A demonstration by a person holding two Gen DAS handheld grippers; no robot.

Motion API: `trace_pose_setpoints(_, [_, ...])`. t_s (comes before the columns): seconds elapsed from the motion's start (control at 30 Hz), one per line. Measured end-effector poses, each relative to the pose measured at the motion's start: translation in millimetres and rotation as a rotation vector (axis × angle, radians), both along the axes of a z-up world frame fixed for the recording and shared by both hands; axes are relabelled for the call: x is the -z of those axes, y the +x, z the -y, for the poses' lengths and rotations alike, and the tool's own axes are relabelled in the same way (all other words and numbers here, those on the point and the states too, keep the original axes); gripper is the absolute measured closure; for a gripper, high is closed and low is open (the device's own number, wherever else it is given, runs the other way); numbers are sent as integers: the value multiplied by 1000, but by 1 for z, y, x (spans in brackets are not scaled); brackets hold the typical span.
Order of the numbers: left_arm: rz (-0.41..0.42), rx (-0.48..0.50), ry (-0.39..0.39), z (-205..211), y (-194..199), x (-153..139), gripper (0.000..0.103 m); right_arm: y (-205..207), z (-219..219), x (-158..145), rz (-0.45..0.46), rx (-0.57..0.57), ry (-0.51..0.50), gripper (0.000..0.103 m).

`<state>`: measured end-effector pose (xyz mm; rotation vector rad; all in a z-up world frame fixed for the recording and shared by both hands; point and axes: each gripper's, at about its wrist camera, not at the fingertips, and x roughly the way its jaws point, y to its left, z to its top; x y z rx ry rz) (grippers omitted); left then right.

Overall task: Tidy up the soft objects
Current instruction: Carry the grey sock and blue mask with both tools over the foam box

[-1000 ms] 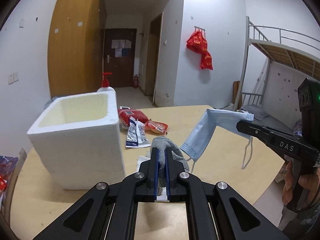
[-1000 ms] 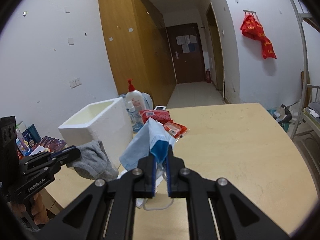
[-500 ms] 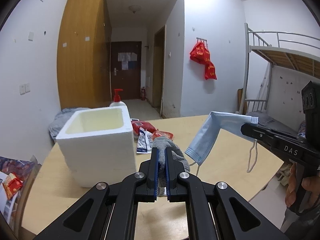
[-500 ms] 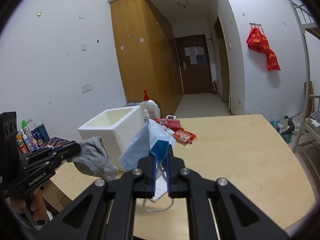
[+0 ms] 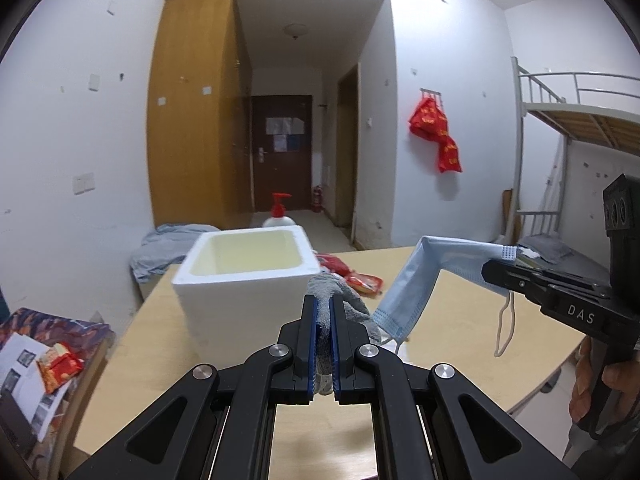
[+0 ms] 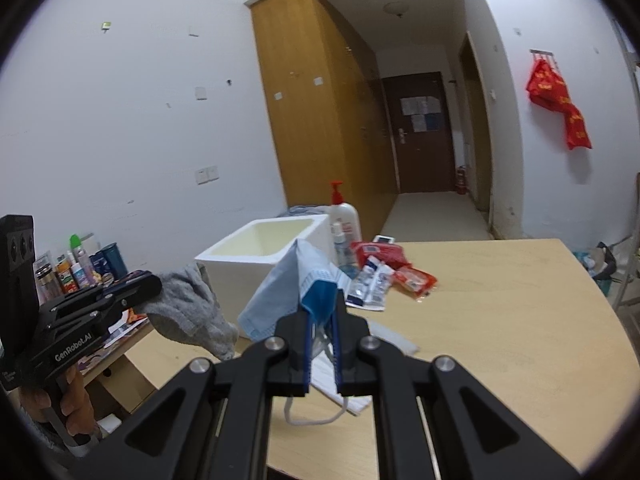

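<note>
Item: my left gripper [image 5: 324,316], jaws pinching a grey cloth [image 5: 344,304], low centre of the left wrist view, held above the desk [image 5: 460,312]. Item: my right gripper [image 6: 322,320], jaws clamped on a blue face mask [image 6: 280,296], lower centre of its view. Item: white foam box [image 5: 244,280], open-topped, centre left, on the desk. Item: red packets [image 6: 412,278] right of the box.
</note>
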<state>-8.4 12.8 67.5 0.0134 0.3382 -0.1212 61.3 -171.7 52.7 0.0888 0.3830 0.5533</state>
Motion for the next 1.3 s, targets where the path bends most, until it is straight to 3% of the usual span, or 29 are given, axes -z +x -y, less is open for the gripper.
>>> trace_pose_setpoints(0.57, [-7,-144,-18,-46,-9,2,97,14,-57,-3,-2,-148,-23,92])
trace_pose_setpoints(1.3, [1,-153,-31,-50,-3,-8,97,22,-65,-6,-4,-156,-27,92])
